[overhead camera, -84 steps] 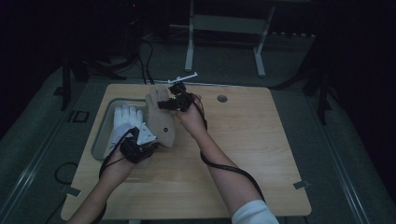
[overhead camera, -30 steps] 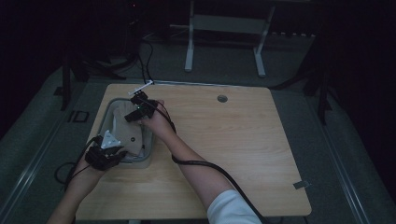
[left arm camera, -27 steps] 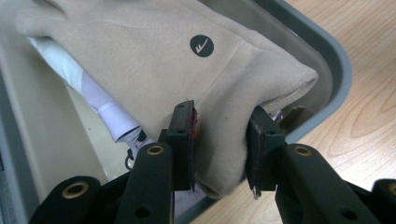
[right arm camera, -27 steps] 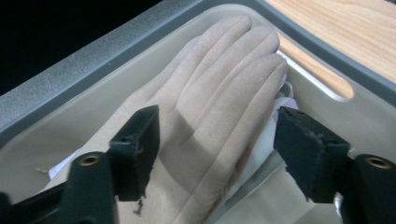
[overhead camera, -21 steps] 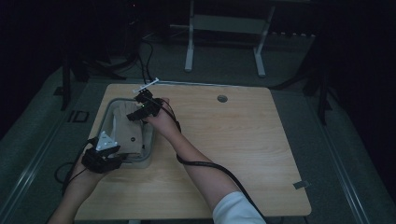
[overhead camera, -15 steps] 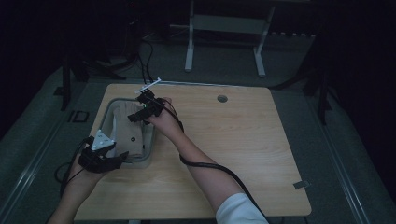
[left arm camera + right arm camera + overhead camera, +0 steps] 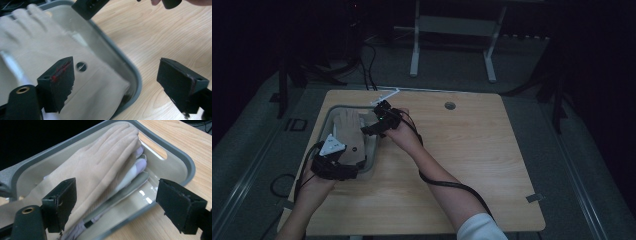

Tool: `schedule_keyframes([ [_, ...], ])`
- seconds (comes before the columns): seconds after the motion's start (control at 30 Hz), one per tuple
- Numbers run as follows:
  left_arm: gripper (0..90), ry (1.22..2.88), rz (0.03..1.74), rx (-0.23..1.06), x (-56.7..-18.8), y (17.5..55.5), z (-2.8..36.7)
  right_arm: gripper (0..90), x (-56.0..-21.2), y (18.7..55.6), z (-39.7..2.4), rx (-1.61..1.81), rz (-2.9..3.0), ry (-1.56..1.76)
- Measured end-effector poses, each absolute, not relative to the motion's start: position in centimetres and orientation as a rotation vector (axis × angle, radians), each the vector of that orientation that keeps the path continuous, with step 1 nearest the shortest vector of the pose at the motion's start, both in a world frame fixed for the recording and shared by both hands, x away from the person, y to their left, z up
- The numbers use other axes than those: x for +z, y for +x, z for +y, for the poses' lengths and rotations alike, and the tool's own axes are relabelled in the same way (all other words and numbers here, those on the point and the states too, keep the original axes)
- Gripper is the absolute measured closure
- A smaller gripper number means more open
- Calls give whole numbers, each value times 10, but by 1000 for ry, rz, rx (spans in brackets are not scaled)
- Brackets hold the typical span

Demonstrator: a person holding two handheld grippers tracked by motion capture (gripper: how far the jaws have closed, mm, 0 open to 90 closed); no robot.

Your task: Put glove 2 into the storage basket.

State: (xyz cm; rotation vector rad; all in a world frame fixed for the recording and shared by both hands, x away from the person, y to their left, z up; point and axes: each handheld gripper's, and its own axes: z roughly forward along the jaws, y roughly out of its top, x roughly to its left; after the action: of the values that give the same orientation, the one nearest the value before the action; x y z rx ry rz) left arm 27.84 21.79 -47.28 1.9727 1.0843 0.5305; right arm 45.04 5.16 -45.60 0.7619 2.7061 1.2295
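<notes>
Tan glove lying in grey tray, left gripper and right gripper fingers released, just opened, above it.

Glove in tray at table's left side, second glove beneath it

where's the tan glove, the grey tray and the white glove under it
tan glove (image 7: pixel 100 157), right gripper view, back of the hand
grey tray (image 7: pixel 186 160), right gripper view, rim by the handle slot
white glove (image 7: pixel 136 167), right gripper view, fingertips
</notes>
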Motion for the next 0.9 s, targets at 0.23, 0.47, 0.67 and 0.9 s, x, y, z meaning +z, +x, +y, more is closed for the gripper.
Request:
schedule_keyframes([
  [0.23, 143, 1971, 1039, 472, -473, 286, 194, 171, -458, 446, 25, 1237, 2682, 768],
  [0.47, 143, 1980, 993, 424, -476, 290, 173, 171, -466, 442, -4, 1225, 2669, 786],
  [0.67, 143, 2001, 960, 394, -480, 292, 158, 171, -477, 436, -25, 1209, 2678, 794],
  [0.9, 143, 2019, 910, 340, -486, 290, 134, 171, -491, 433, -51, 1188, 2689, 776],
])
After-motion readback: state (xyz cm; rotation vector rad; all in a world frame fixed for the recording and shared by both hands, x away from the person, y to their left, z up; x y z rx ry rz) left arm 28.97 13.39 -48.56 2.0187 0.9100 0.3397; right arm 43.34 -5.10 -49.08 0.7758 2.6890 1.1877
